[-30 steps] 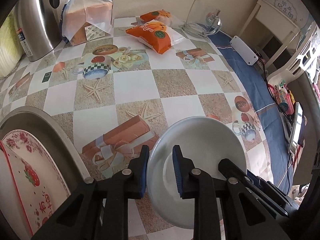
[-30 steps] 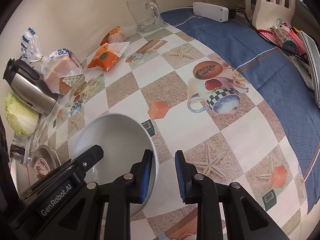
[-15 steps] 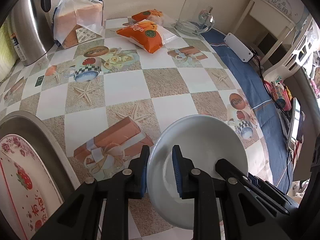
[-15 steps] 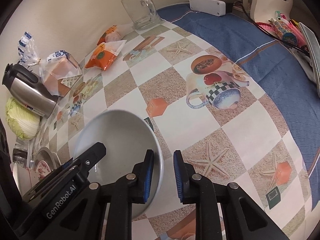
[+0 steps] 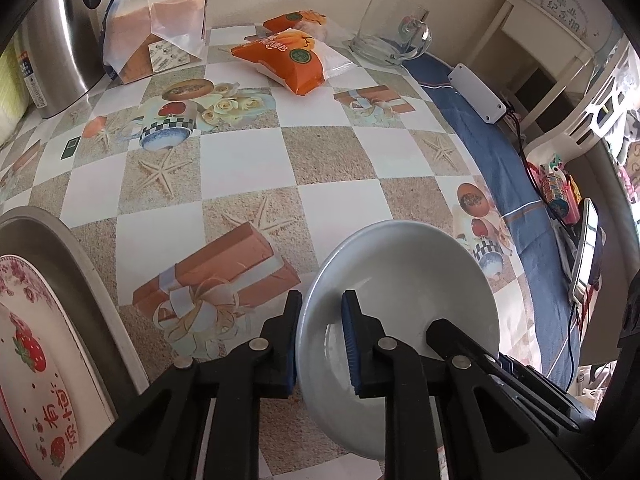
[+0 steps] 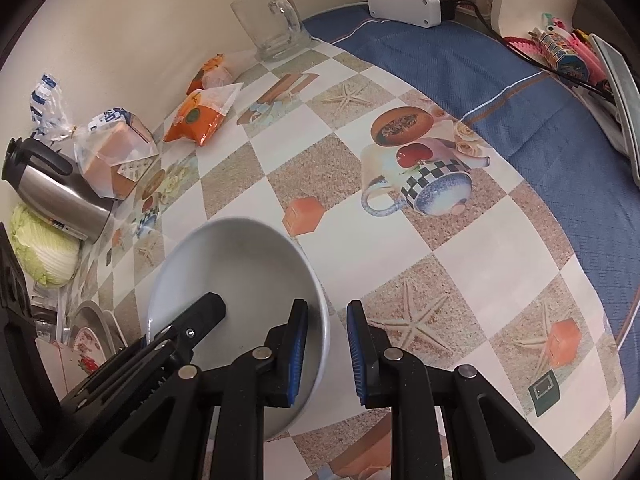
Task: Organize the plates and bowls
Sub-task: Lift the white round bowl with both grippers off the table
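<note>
Checkered oilcloth printed with starfish, gift boxes and teacups covers the counter (image 5: 248,160), which runs back to a cream wall. A white bowl (image 5: 400,296) sits tilted near the front of the counter, gripped from two sides. The left tongs (image 5: 319,340) straddle its left rim, one blue pad inside and one outside, though whether they pinch the rim tight cannot be told. The right tongs (image 6: 327,354) bracket the opposite rim and stand apart, a clear gap between the outer pad and the bowl wall. At the left edge a strawberry-patterned plate (image 5: 28,360) lies in a metal dish (image 5: 80,268). Farther back stand a steel kettle (image 6: 56,196), bagged bread (image 5: 156,24), orange snack packets (image 5: 292,60) and a glass mug (image 6: 272,24).
</note>
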`<act>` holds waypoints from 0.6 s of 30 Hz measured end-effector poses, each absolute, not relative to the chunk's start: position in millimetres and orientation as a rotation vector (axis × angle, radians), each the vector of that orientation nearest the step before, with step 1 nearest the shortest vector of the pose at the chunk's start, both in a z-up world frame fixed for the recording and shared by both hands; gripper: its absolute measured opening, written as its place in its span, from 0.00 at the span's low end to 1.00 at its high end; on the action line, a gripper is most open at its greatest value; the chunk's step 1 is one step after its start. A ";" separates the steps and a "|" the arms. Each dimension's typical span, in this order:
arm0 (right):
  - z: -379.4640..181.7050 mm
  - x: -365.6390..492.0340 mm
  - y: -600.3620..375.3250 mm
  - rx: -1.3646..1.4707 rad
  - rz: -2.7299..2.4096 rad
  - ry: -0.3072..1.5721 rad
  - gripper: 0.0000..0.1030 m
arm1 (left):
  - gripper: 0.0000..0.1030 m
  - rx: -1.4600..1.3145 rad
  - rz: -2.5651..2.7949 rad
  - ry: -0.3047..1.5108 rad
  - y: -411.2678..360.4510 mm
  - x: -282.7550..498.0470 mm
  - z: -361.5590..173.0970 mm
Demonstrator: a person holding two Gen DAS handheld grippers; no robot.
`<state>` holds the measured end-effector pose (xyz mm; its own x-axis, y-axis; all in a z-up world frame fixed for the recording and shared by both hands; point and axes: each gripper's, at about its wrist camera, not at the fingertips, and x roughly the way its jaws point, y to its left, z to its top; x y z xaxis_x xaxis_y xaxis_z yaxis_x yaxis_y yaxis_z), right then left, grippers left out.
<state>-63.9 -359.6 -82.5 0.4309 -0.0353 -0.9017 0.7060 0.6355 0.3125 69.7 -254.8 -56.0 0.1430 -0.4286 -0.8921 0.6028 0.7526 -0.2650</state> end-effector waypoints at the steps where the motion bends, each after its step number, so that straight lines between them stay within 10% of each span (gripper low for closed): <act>1: -82.6 -63.7 -359.0 0.762 -0.521 1.036 0.21 | 0.18 0.170 -0.750 1.215 -255.0 69.7 -55.1; 18: -61.9 -65.2 -356.0 0.738 -0.508 1.007 0.16 | 0.13 0.139 -0.742 1.199 -244.2 68.6 -33.9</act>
<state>-65.2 -356.0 -61.9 0.4548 -0.0491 -0.8892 0.6861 0.6559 0.3147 68.6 -244.2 -33.9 0.1610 -0.4472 -0.8798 0.5881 0.7594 -0.2784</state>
